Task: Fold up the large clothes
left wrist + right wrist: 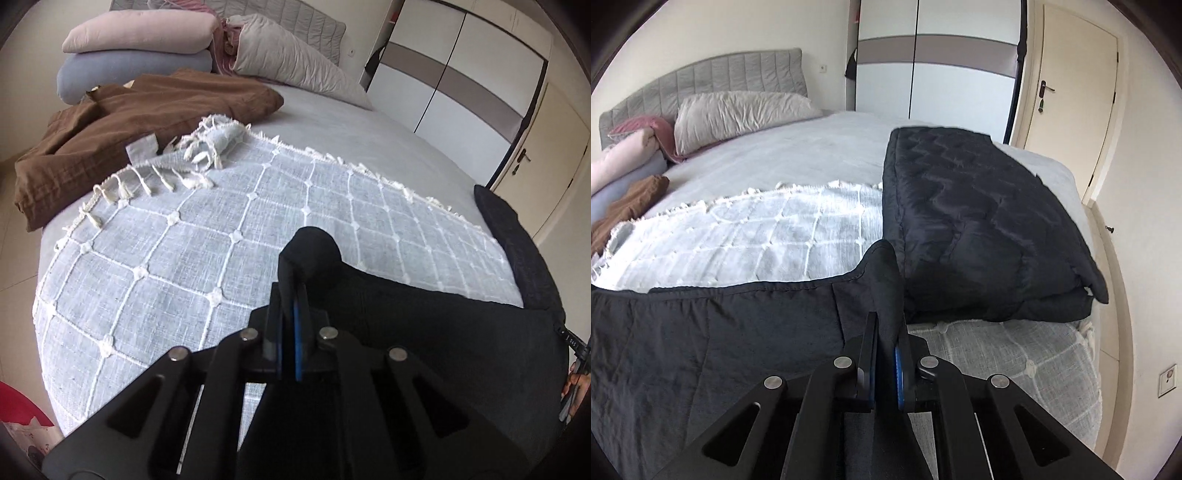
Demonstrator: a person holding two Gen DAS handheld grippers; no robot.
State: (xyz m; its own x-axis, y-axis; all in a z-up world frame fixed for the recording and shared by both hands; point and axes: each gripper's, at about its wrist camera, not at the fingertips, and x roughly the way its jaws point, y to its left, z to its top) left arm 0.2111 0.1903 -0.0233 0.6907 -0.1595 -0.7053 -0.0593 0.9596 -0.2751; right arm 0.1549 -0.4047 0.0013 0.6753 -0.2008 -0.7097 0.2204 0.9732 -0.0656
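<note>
A: Quick pass. What is each gripper doing?

B: Left gripper [290, 291] is clenched on a corner of the black cloth [424, 332]; the fabric bunches up above the fingertips. Right gripper [886, 325] is clamped on another corner of the same black cloth [720, 332]. A hemmed edge runs taut-ish between the two views.

A: Where's the cloth?

B: Lifted at the near edge of the bed [812, 147], hanging from both grippers, with its top edge over the checked blanket [184, 258] that's spread flat on the mattress. Can't see the lower end of it.

A: Other stuff?

B: A folded black quilt [979, 221] sits on the blanket at the right side, just beside the right gripper's corner. A brown garment [110, 140] is heaped far left, near the pillows [147, 40]. Wardrobe [923, 74] and door [1071, 92] are behind.

A: Step?

B: My read: early in a fold. Two corners pinched, the cloth held up, not yet laid or doubled over.

A: Next move needs?

B: Probably carry both corners forward together over the blanket, keeping the edge level and stretched so it lands flat. Watch the right side: the quilt is close, so the cloth could drape onto it. Keep both grips shut until the edge is down.
</note>
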